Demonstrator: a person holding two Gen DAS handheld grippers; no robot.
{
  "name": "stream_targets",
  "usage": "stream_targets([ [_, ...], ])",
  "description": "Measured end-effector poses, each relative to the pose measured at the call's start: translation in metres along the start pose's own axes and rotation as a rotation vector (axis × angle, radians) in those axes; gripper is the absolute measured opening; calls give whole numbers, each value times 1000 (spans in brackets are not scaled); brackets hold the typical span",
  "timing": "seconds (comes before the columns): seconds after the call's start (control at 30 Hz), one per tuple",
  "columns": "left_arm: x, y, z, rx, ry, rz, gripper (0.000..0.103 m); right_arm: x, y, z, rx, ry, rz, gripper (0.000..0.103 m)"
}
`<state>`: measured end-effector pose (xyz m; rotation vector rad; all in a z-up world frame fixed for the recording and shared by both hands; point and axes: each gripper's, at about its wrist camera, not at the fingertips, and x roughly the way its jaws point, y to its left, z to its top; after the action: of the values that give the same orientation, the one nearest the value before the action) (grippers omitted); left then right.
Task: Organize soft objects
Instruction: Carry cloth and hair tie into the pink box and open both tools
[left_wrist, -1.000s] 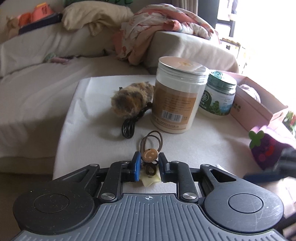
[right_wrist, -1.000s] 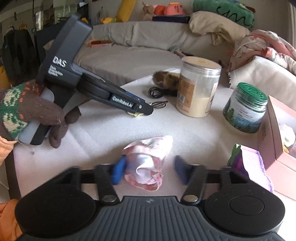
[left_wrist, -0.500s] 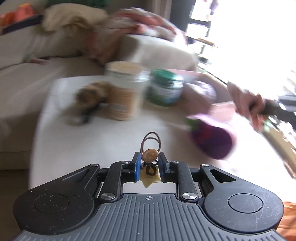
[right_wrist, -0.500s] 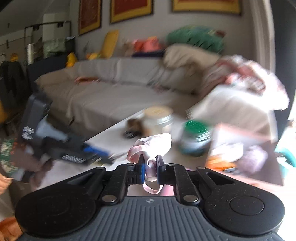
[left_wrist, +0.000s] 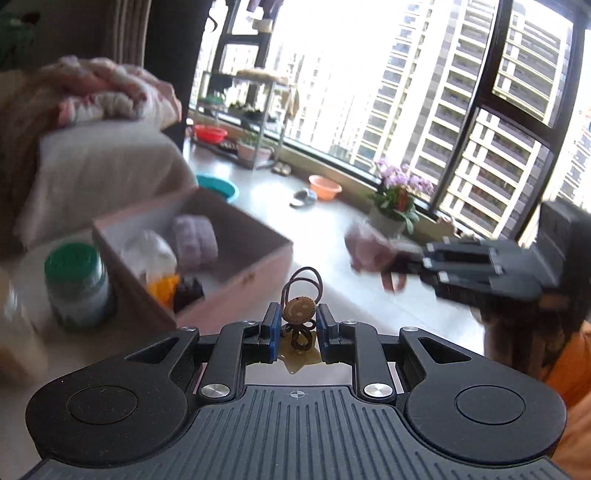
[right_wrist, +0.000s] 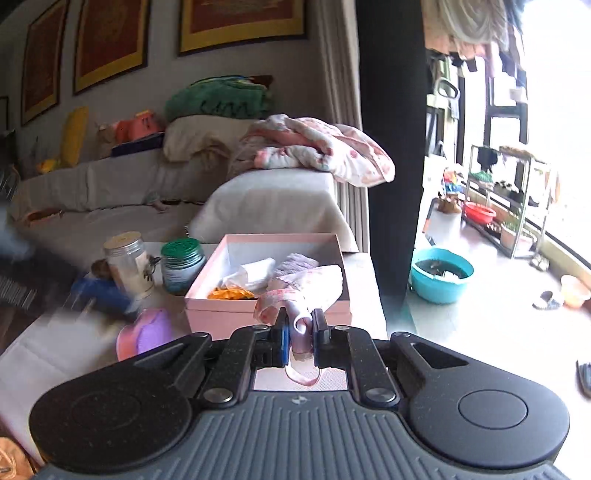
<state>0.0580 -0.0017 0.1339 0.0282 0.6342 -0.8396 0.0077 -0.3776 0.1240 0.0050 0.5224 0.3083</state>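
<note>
While both tongs are lifted off the table (right_wrist: 55, 354), a pink box (right_wrist: 258, 314) stands open ahead of the right tongs (right_wrist: 300, 330), with nothing between them and its near wall. Those right tongs are pressed together on a pink cloth (right_wrist: 306, 288), whose loose end flops toward the box. Inside the box lie one lilac knitted roll (left_wrist: 195, 236), one white bundle (left_wrist: 147, 251), one orange piece (left_wrist: 164, 288) and one dark piece (left_wrist: 188, 291). Left of the box stand two jars: one green-lidded jar (right_wrist: 181, 264) and one taller clear jar (right_wrist: 129, 262); their labels are too blurred to read. A purple plush toy (right_wrist: 147, 332) lies on the table near the box's left corner. The left tongs (left_wrist: 295, 328) pinch a brown hair tie (left_wrist: 300, 291) with a round smiling button, held in the air to the right of the box, above the floor. No writing is legible anywhere
</note>
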Motion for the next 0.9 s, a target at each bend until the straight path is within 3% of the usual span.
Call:
stream_targets([
  [0.1, 26, 24, 44, -55, -140, 34, 24, 10, -6, -9, 21, 5, 16, 11],
  [0.23, 78, 59, 63, -154, -77, 89, 25, 23, -13, -20, 37, 29, 32, 11],
  [0.3, 87, 70, 54, -168, -77, 125, 25, 28, -11, -24, 44, 42, 31, 11],
  [0.43, 77, 83, 26, -229, -73, 129, 25, 42, -14, -18, 52, 43, 24, 11],
  [0.63, 24, 89, -24, -300, -85, 158, 25, 85, -8, 32, 10, 23, 56, 11],
  [0.73, -9, 100, -47, -337, -109, 203, 25, 133, -6, 58, 46, 151, 98, 11],
  [0.9, -58, 127, -79, -354, -129, 390, 25, 217, 7, 65, 81, 457, 68, 11],
])
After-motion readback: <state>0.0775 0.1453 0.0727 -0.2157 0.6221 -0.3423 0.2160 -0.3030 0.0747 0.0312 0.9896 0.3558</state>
